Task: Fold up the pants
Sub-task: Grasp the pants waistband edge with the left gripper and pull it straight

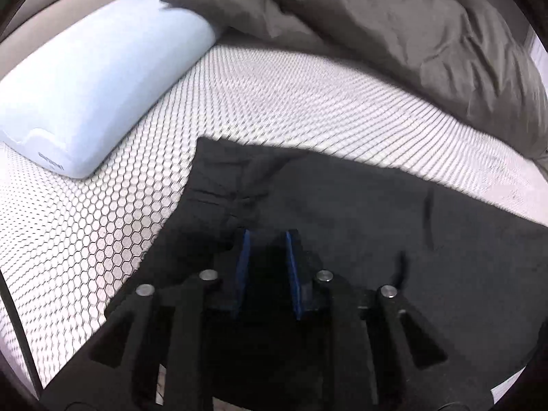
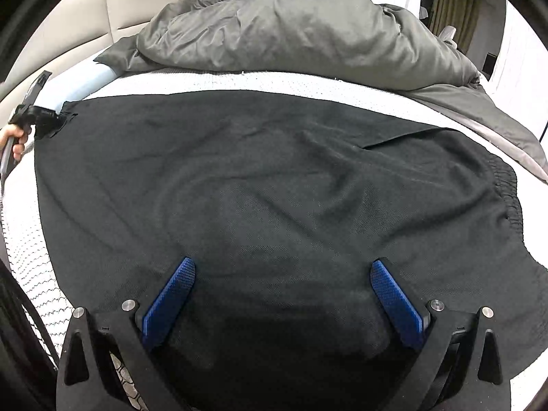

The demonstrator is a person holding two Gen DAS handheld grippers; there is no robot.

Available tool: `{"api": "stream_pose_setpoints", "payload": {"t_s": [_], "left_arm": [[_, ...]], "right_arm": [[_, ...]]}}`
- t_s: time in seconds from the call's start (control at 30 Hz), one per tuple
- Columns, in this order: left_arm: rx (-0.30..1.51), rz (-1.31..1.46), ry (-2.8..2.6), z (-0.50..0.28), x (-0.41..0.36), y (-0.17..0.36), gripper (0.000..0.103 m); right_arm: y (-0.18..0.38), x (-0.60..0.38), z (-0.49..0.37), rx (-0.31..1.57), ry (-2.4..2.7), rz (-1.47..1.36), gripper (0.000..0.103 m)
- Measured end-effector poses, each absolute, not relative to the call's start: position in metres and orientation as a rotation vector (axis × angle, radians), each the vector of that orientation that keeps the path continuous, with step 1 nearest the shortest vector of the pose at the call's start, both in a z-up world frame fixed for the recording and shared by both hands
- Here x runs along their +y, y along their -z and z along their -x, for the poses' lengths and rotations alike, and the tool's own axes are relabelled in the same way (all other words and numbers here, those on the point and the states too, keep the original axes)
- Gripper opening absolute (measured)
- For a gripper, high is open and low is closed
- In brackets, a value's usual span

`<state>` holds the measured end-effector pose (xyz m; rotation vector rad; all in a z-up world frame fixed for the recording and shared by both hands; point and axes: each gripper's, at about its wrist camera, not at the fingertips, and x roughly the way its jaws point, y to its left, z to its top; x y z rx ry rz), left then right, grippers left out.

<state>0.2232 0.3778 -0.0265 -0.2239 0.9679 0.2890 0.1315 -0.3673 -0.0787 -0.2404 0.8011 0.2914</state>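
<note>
Now the pants (image 2: 274,178) lie spread on the bed (image 2: 212,84). Left claw (image 1: 266,239) pinches cloth at nine o'clock; right claw (image 2: 282,274) hovers open. A thin pinch may slip and spoil the fold.

Bed (image 2: 191,84): pants (image 2: 260,171), pillow (image 1: 96,82), duvet (image 2: 294,30).

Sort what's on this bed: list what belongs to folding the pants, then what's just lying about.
For the job:
black pants
left tongs, closed on a pants corner
right tongs, open over the pants

Lying about:
grey duvet
pale blue pillow
white mattress
</note>
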Motion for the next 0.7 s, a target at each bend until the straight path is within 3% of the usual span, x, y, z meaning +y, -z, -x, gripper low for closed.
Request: {"api": "stream_pose_setpoints", "payload": {"t_s": [0.03,0.07,0.1,0.17,0.33,0.4,0.57,0.7], "left_arm": [[0.954,0.217,-0.249,-0.222,0.371,0.021,0.021],[0.944,0.203,-0.188,-0.223,0.361,0.018,0.031],[0.944,0.182,-0.143,-0.228,0.351,0.017,0.053],[0.965,0.116,-0.124,-0.247,0.333,0.025,0.074],[1.034,0.200,-0.328,-0.261,0.366,0.053,0.075],[1.024,0.270,-0.400,-0.252,0.381,0.049,0.064],[0.937,0.165,-0.395,-0.209,0.311,-0.001,0.065],[0.861,0.146,-0.195,-0.170,0.204,-0.030,0.087]], "right_arm": [[0.079,-0.367,-0.131,0.800,-0.290,0.239,0.102],[0.079,-0.366,-0.131,0.799,-0.290,0.240,0.102],[0.079,-0.365,-0.131,0.799,-0.288,0.241,0.102],[0.079,-0.366,-0.131,0.800,-0.288,0.240,0.102],[0.078,-0.366,-0.132,0.798,-0.288,0.235,0.102],[0.077,-0.367,-0.133,0.795,-0.290,0.234,0.102],[0.077,-0.367,-0.134,0.789,-0.287,0.234,0.102],[0.070,-0.366,-0.129,0.767,-0.271,0.232,0.103]]}}
